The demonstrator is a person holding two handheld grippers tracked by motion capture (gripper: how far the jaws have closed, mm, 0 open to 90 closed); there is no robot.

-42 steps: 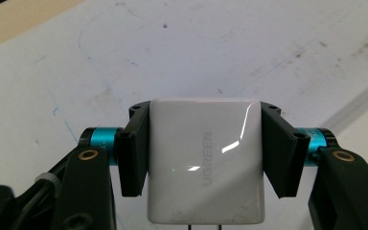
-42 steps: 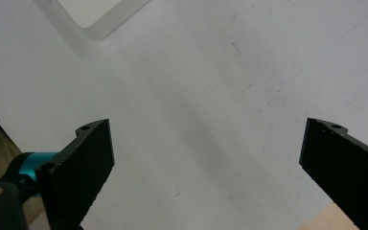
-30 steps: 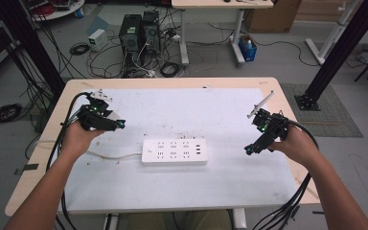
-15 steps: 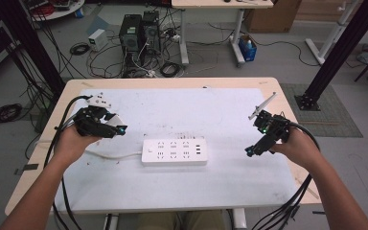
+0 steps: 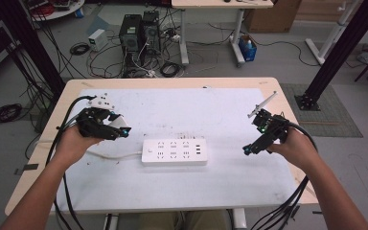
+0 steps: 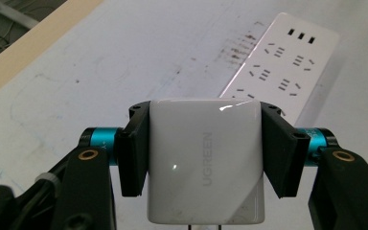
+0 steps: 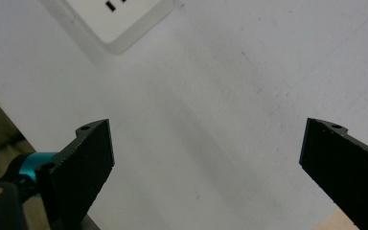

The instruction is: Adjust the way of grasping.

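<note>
While both hands hover over the table, this is how things stand.

Left tool: the left tool is clamped on a white charger, one black jaw pressed flat against each side of it; in the high view the left tool sits to the left of the power strip, above the table surface.

Charger: white block with grey UGREEN lettering on its face, held squarely between the jaws; two thin metal prongs peek out at its lower edge in the left gripper view. In the high view the charger is near the power strip's left end, apart from it.

Right tool: the right tool has its jaws spread wide with nothing between them, bare table behind; in the high view the right tool is to the right of the power strip, near its right end and not touching it.

Power strip: the white power strip lies flat near the middle of the table, sockets up, three small ports at its right end; its white cord runs off to the left.

Table: the table has a white top with a pale wooden edge.
</note>
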